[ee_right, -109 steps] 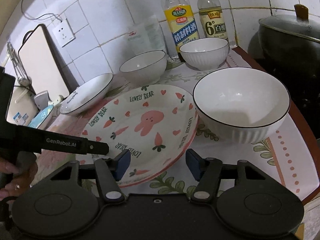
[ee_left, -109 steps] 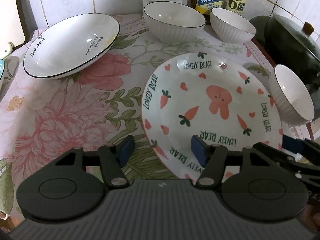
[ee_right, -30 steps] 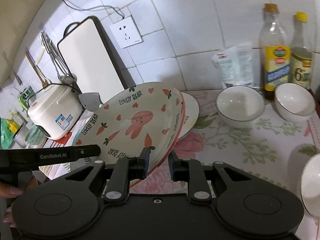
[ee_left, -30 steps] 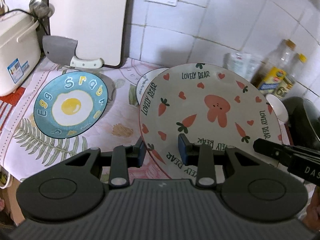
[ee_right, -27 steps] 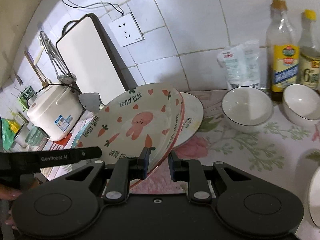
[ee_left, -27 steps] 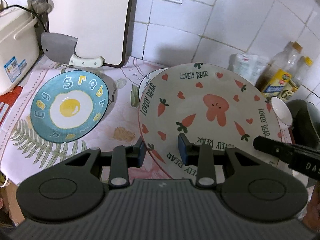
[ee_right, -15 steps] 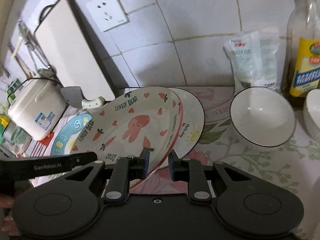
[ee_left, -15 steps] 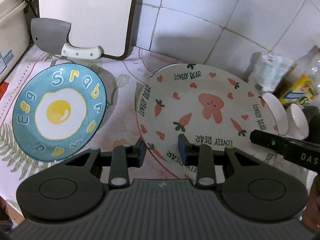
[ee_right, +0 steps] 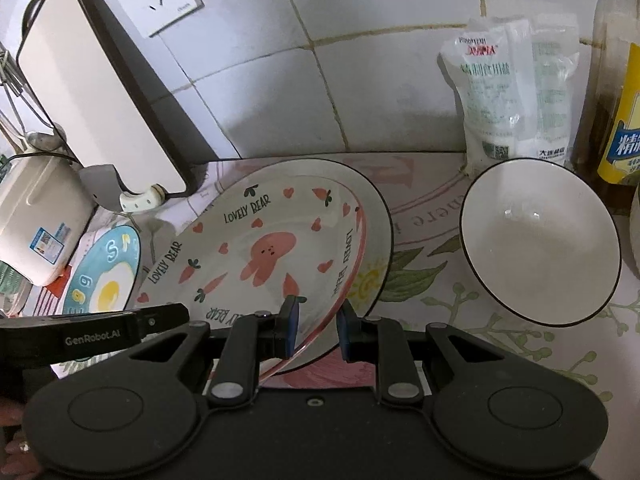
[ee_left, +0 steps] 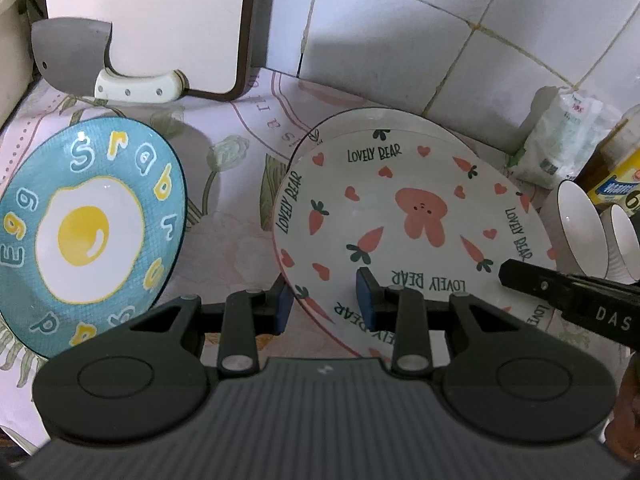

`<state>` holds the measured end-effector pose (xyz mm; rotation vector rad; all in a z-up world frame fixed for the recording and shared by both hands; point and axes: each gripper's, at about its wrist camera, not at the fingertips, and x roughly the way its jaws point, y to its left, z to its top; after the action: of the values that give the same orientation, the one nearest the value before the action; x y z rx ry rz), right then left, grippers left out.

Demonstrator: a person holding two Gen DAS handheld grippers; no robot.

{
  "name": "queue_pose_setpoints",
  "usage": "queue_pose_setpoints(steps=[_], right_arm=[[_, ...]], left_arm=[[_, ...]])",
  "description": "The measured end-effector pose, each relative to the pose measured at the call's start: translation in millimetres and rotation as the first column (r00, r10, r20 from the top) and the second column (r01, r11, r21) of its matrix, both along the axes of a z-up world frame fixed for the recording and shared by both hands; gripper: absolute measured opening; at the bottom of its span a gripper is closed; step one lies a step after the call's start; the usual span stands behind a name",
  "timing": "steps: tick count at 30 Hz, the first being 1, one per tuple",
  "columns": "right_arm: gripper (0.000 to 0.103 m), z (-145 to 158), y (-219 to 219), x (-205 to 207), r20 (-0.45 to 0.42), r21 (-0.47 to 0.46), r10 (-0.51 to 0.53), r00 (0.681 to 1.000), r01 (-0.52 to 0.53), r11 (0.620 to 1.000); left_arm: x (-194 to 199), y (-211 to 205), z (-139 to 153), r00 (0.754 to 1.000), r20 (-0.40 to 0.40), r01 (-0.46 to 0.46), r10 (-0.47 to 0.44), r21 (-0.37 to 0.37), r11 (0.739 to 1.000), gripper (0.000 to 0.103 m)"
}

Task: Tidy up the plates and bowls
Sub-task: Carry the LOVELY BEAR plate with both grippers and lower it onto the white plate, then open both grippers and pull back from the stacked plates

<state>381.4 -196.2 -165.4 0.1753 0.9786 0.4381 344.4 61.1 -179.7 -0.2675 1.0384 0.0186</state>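
Observation:
The rabbit-and-carrot plate (ee_left: 412, 216) is held tilted between both tools. My left gripper (ee_left: 324, 300) is shut on its near-left rim. My right gripper (ee_right: 316, 328) is shut on its near-right rim (ee_right: 260, 256). Right under it lies a white plate with a black edge (ee_right: 376, 256), and the rabbit plate covers most of it; touching or just above, I cannot tell. A blue fried-egg plate (ee_left: 88, 232) lies flat to the left. In the right wrist view a white ribbed bowl (ee_right: 540, 240) stands to the right.
A cutting board (ee_left: 152, 20) leans on the tiled wall, a cleaver (ee_left: 80, 56) at its foot. A rice cooker (ee_right: 36, 216) stands far left. A salt bag (ee_right: 512, 92) and bottles (ee_right: 620, 120) line the wall at right. Two more bowls (ee_left: 576, 228) stand beyond.
Both grippers, open beside the plate at first, have shut on it and carried it left and down. It now sits low over the white plate by the wall.

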Motion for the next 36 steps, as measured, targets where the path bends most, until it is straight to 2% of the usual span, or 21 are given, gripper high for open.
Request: queue_pose_setpoints(steps=[8,13,20,25,32,36], right_arm=[[0.025,2,13,-1,0.035,-0.1,0.014,0.999,-0.01,0.995],[0.029,-1,24,0,0.044,-0.185,0.029,0.999,-0.021,0.982],[0.032,-9,22,-1,0.036,-0.177,-0.004,0.999,0.01,0.984],[0.035,-16,20,2,0.028,-0.147,-0.051,0.998,0.055,0.988],[0.038,-20,31,2,0.085,-0.221,-0.032,0.996,0.05,0.974],[0.038,-16,33,-5,0.151,-0.262,-0.028,0.988,0.067,0.963]], left_arm=[[7,2,-4,1.0,-0.025,-0.012,0.011,-0.021,1.0,0.032],[11,2,-7,0.998,-0.055,-0.006,0.005,-0.027,1.0,0.032],[11,-1,-8,0.998,-0.064,-0.008,0.006,-0.022,1.0,0.032],[11,-6,-6,0.999,-0.047,-0.006,0.006,0.009,1.0,0.034],[7,-4,2,1.0,-0.016,-0.005,0.006,0.03,1.0,0.038],[-3,-1,11,1.0,-0.003,0.008,-0.008,0.037,0.999,0.038]])
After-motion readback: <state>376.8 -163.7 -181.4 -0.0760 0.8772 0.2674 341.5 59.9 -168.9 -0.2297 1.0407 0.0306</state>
